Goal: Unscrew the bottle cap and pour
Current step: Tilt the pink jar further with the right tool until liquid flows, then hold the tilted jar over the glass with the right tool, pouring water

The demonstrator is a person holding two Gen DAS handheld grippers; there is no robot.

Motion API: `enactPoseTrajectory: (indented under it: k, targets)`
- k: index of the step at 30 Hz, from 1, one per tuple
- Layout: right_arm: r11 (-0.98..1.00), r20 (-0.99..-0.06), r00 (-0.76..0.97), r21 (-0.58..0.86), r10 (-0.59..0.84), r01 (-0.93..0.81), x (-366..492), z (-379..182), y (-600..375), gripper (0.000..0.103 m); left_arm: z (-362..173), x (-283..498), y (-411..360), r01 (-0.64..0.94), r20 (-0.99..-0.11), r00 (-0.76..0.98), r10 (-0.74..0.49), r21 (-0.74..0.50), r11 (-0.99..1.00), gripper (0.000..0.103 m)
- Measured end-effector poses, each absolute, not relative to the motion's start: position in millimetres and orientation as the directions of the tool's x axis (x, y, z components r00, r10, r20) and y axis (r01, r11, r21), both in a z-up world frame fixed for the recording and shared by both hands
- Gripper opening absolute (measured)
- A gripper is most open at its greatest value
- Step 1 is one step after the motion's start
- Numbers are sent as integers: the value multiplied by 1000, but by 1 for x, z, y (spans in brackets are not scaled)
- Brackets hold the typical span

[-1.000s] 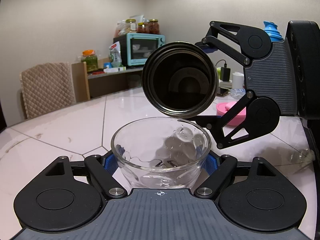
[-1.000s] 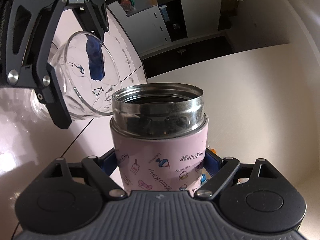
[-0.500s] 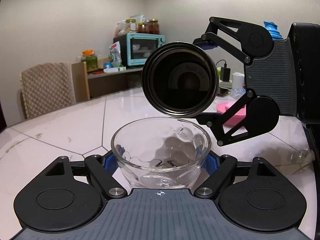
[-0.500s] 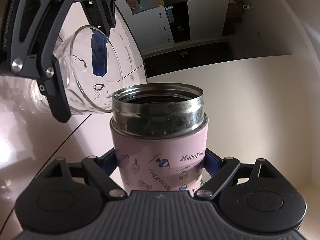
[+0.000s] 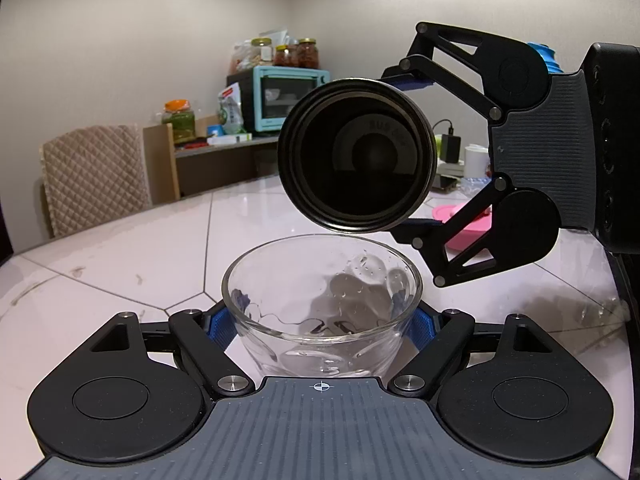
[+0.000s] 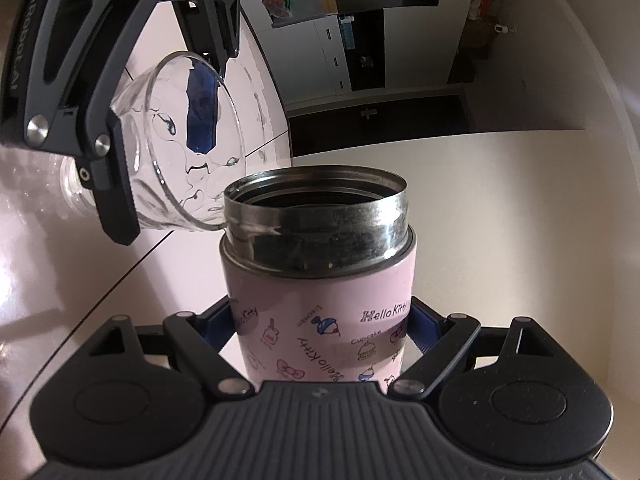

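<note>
Pink bottle (image 6: 320, 304) pinched between the right gripper (image 6: 322, 320) fingers, cap off, tipped with its open mouth just above a glass cup (image 5: 322, 304), cup clamped by the left gripper (image 5: 320, 320), resting on the white table (image 5: 132, 248)

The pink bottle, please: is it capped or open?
Open: the pink bottle shows a bare steel mouth, tipped over the glass cup.

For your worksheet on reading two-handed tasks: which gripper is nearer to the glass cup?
Left. The left gripper is shut on the glass cup, one finger on each side. The right gripper holds the pink thermos tipped above the cup's rim.
</note>
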State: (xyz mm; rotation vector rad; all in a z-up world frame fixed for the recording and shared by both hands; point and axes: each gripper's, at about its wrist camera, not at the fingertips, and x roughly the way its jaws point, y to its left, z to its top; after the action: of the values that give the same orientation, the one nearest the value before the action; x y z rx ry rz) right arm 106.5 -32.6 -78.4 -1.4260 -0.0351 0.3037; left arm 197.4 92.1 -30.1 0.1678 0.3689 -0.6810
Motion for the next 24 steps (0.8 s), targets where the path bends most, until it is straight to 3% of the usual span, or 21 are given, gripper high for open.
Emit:
enactPoseTrajectory:
  k: [14,24]
  targets:
    - [67,-144,965,-985,220,-162,114,-78,-25,88,-30,197,91,641,-386,716,-582,32,767,86]
    - [42,-148,961,-986,232,-162,168,-63,-10,87,-30,195,90,641,-386,716,-582,32,767,86]
